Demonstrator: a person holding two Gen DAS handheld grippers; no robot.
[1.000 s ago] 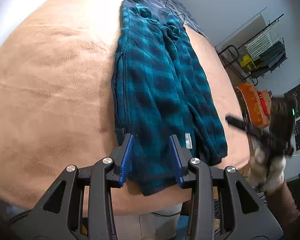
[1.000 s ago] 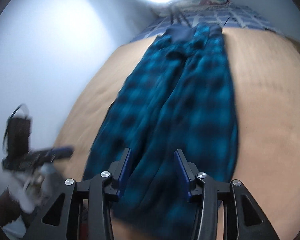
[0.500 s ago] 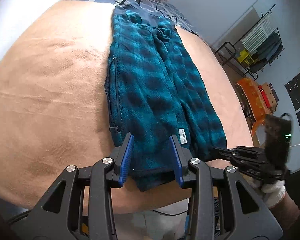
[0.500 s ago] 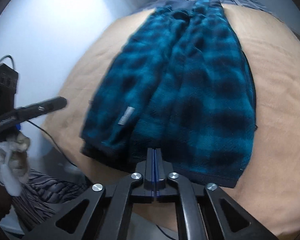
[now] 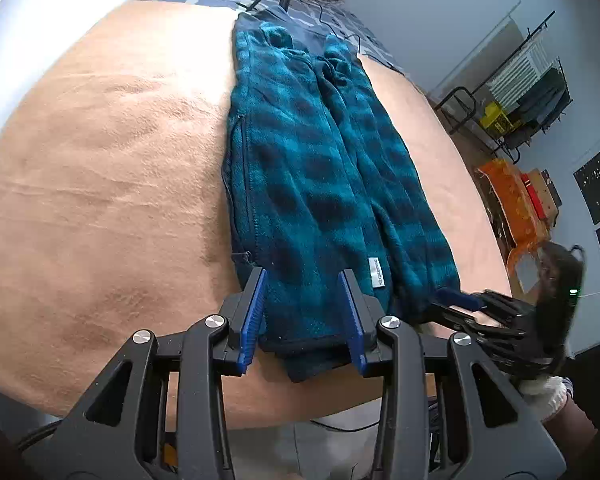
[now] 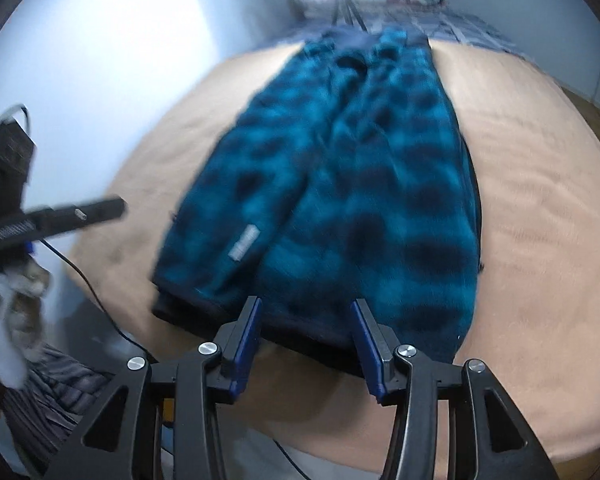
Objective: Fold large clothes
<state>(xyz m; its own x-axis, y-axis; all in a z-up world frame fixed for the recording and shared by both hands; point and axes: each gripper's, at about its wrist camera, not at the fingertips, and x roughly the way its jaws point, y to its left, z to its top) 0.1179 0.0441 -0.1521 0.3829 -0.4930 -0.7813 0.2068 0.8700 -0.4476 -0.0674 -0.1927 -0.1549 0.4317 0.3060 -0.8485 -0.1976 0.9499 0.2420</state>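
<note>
Fleece garment (image 5: 320, 184) first: thick, soft, floppy, I judge it light but bulky, not slippery, nothing fragile. It will sag and drag on the blanket (image 5: 100, 200) if I lift one corner only, so I want both near corners of the hem taken together, pinching through all layers at the dark bound edge.

It lies lengthwise on the tan blanket, stretching away from my fingers toward the far end of the bed, already folded in to a long narrow strip. Teal and dark navy check, plush pile. Plain navy part at the far end. Zip line down the side left of my left fingers. Small white label (image 5: 376, 272) near the hem, just beyond the right finger of the left gripper.

Left gripper (image 5: 304, 316): jaws partly open, straddling the near hem corner, cloth between them, but the pads do not look pressed on it; nothing held.

Right gripper (image 6: 308, 340): jaws have just been opening, now partly open, hem edge between them, pads not pinching. In the left wrist view it sits at the other near corner, just right of my left fingers.

Right view is blurred, so fine contact is hard to call.
</note>
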